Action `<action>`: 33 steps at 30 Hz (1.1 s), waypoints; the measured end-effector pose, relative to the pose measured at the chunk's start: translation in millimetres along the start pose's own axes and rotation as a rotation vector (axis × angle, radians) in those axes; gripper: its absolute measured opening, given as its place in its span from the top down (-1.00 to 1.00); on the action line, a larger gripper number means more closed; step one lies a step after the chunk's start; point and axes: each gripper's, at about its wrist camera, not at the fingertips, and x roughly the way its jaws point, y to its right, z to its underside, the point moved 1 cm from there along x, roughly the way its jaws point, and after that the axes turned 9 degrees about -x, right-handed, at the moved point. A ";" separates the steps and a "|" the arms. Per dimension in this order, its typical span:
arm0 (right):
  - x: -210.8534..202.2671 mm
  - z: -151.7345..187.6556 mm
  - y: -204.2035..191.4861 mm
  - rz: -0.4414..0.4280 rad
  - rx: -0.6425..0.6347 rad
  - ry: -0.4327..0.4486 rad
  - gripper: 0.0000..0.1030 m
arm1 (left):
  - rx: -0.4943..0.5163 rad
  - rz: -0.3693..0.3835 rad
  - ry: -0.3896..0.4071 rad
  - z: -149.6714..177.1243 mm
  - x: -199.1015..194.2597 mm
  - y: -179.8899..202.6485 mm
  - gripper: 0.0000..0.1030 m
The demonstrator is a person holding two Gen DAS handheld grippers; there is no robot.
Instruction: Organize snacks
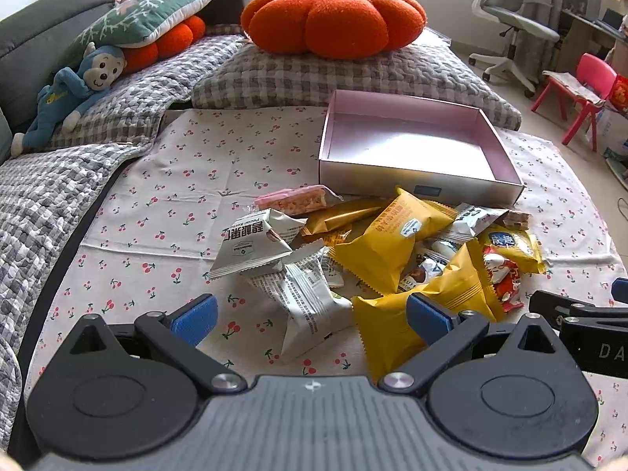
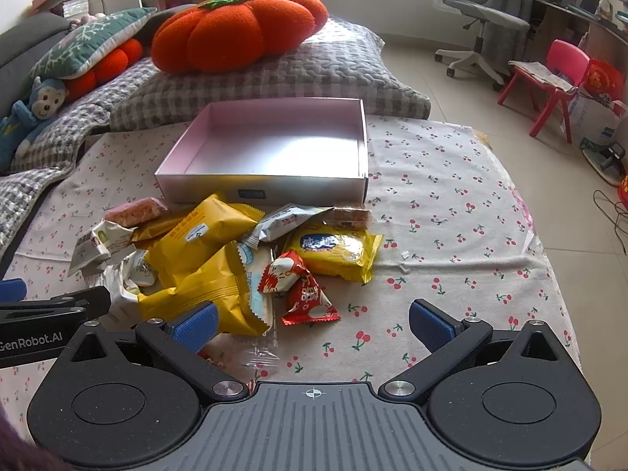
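A pile of snack packets [image 1: 384, 251] lies on the cherry-print cloth [image 1: 165, 204] in front of an empty pink box [image 1: 412, 145]. The pile holds yellow packets [image 2: 204, 231], white packets [image 1: 310, 306], a pink bar [image 1: 294, 200] and a red packet [image 2: 302, 290]. The box also shows in the right wrist view [image 2: 274, 145]. My left gripper [image 1: 310, 318] is open, low over the near white packet. My right gripper [image 2: 314, 324] is open and empty, just short of the red packet.
An orange pumpkin cushion [image 1: 333, 19] sits on a grey checked pillow [image 1: 353, 74] behind the box. A blue monkey toy [image 1: 70, 94] lies at the far left. An office chair [image 2: 479, 19] and a pink child's chair [image 2: 553, 82] stand on the floor to the right.
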 end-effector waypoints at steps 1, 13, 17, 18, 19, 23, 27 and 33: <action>-0.1 -0.2 0.2 0.000 0.000 0.001 -1.00 | 0.000 -0.001 -0.001 0.0 0.0 0.2 -0.99; -1.0 -0.1 0.4 -0.001 -0.003 0.002 -1.00 | 0.000 -0.001 0.000 0.0 -0.1 0.8 -0.99; -1.5 -0.6 1.0 0.000 -0.004 0.005 -1.00 | 0.000 -0.001 0.000 0.0 -0.3 0.9 -0.99; -1.5 -0.7 1.2 0.000 -0.004 0.005 -1.00 | 0.000 0.000 0.000 -0.1 -0.3 0.8 -0.99; -1.8 -0.6 0.7 0.001 -0.003 0.005 -1.00 | 0.001 0.000 0.000 0.0 0.0 0.7 -0.99; -2.4 -0.5 0.5 0.002 -0.002 0.004 -1.00 | 0.001 -0.001 -0.001 -0.2 -0.2 0.9 -0.99; -1.8 0.2 0.0 0.002 -0.002 0.007 -1.00 | 0.000 -0.001 -0.003 0.0 -0.6 1.2 -0.99; -1.7 0.4 0.1 0.003 -0.003 0.008 -1.00 | 0.000 -0.001 -0.004 -0.2 -1.2 1.0 -0.99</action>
